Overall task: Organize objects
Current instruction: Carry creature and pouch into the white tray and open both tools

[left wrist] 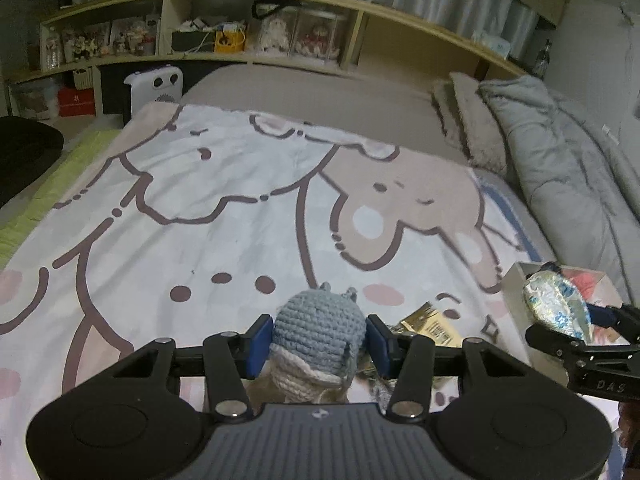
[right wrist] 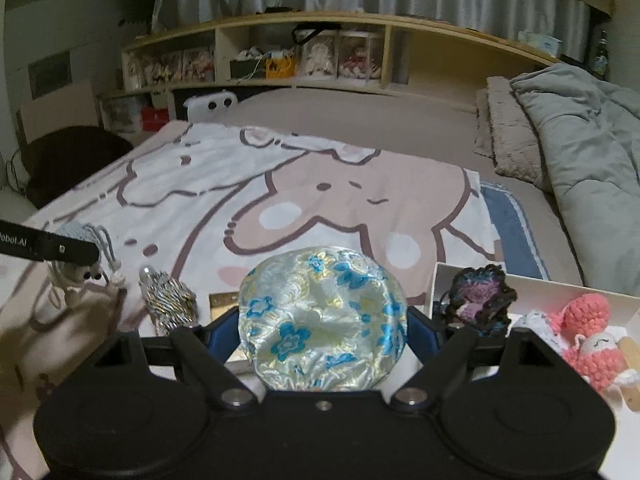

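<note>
Right wrist view: my right gripper point(right wrist: 322, 330) clamps the brocade pouch point(right wrist: 322, 320); white box point(right wrist: 440, 276) lies lower right; left gripper point(left wrist: 318, 344) clamps the crocheted whale point(left wrist: 318, 328).

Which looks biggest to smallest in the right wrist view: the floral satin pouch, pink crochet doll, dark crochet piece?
1. floral satin pouch, though nearness to the camera inflates it
2. pink crochet doll
3. dark crochet piece

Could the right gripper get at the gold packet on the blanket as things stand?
Probably not: the right gripper is already shut on the floral satin pouch, which also hangs over the gold packet.
</note>
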A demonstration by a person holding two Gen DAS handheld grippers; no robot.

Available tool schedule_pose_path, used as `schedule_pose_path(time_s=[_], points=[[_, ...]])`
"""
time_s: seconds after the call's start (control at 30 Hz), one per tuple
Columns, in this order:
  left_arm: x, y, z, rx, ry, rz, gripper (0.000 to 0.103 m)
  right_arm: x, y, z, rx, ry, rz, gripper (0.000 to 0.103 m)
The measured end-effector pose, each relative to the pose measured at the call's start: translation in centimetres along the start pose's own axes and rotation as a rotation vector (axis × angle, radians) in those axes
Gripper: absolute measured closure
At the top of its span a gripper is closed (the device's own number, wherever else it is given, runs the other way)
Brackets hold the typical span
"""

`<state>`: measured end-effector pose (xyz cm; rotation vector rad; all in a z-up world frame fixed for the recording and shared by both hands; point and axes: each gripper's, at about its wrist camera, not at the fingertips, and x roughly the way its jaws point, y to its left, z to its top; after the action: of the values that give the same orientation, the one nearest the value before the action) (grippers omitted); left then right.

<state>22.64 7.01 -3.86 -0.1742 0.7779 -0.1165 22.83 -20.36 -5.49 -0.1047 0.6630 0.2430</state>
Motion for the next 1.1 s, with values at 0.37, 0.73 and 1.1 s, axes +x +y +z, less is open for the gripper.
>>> schedule_pose_path(time_s=[0.37, 0.73, 1.1], points=[[-2.8, -2.2, -0.6, 0.0, -0.042, -0.026, 0.052, -4.8, -1.7, 0.5, 0.018, -0.027, 0.016, 0.018], [-3.9, -7.9, -1.3, 0.051, -0.07, -0.097, 0.052, -8.4, -8.4, -2.1, 0.064, -0.025, -0.08, 0.018], [-2.6, -16.1, -2.1, 0.094, -0.056, -0.195, 0.052, -11.9, -15.9, -4.5, 0.123, -0.035, -0.189, 0.018]])
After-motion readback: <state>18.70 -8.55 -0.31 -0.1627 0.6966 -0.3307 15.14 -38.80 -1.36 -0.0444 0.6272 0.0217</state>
